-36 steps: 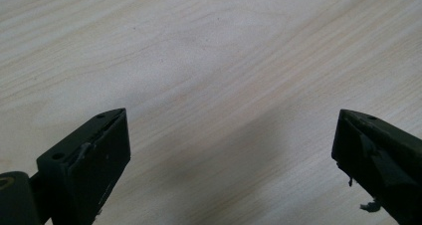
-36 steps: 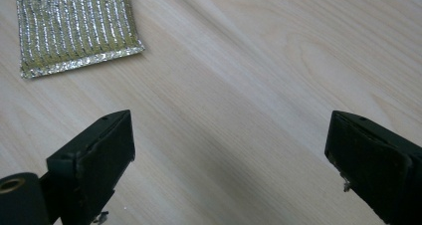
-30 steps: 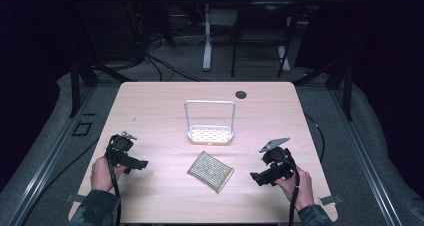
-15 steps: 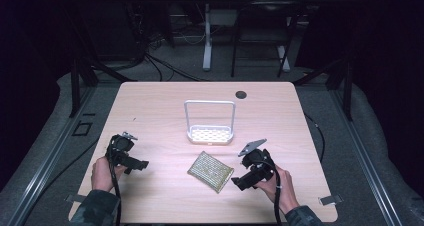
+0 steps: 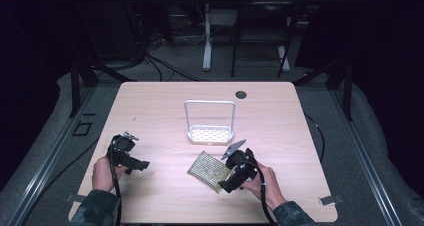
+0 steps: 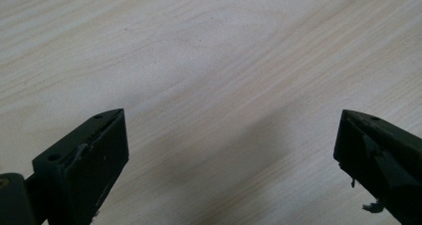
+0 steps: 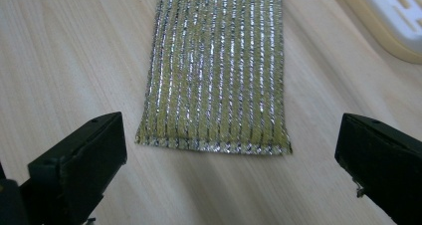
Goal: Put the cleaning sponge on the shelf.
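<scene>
A flat, green-gold woven scouring pad with silver threads [image 7: 215, 68] lies just in front of the white perforated rack with a wire hoop [image 5: 210, 134], its long axis running straight away from the right gripper [image 5: 231, 181]. That gripper's jaws gape, empty, straddling the pad's near edge after closing in from the right. The left gripper [image 5: 135, 164], released too, waits well apart.

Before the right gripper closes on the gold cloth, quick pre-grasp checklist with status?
1. Right gripper open: ok, fingers spread wide in the right gripper view.
2. Glittery gold cloth between the fingers: ok, its near edge is centred in the gap.
3. Cloth flat on the table: ok, no folds seen.
4. Contact with the cloth: cannot tell; the fingers seem just short of the edge.
5. White rack clear of the closing path: ok, it stands beyond the cloth.
6. Left gripper out of the way: ok, open over bare wood at the table's left.
</scene>
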A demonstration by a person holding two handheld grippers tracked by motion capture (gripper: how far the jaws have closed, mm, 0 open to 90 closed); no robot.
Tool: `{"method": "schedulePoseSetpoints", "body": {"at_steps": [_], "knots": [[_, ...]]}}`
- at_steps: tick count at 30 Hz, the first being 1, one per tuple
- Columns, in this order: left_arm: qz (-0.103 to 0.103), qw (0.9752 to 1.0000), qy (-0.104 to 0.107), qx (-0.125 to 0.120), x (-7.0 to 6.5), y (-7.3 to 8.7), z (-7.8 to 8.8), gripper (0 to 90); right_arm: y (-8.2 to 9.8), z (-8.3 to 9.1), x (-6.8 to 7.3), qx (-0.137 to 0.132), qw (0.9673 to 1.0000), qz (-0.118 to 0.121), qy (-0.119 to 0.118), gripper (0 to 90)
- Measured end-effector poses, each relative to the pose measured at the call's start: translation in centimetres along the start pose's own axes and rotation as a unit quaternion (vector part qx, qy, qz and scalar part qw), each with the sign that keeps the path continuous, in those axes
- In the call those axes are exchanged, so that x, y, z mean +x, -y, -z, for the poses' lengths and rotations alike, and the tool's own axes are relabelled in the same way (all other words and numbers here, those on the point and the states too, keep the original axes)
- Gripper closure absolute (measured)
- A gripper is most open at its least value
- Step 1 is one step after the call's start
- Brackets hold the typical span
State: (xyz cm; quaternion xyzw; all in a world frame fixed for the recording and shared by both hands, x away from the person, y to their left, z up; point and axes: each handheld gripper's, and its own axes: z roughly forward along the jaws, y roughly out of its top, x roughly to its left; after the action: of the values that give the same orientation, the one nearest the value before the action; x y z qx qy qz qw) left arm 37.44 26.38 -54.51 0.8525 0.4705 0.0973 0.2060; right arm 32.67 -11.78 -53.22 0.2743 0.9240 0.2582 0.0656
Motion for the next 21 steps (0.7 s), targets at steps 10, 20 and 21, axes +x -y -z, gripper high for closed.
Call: {"method": "schedulePoseSetpoints", "body": {"at_steps": [10,20,21], "knots": [[-0.002,1.0,0.002,-0.001,0.1,0.0,0.1,0.4,-1.4,-2.8,0.1,0.024,0.9993,0.026,-0.013,5.9],[-0.003,1.0,0.004,0.0,0.1,0.0,0.0,0.4,-1.9,-4.0,0.1,0.035,0.9988,0.025,-0.022,6.9],[-0.003,1.0,0.004,0.0,0.1,0.0,0.0,0.4,-1.9,-4.1,0.0,0.032,0.9989,0.024,-0.024,7.0]]}}
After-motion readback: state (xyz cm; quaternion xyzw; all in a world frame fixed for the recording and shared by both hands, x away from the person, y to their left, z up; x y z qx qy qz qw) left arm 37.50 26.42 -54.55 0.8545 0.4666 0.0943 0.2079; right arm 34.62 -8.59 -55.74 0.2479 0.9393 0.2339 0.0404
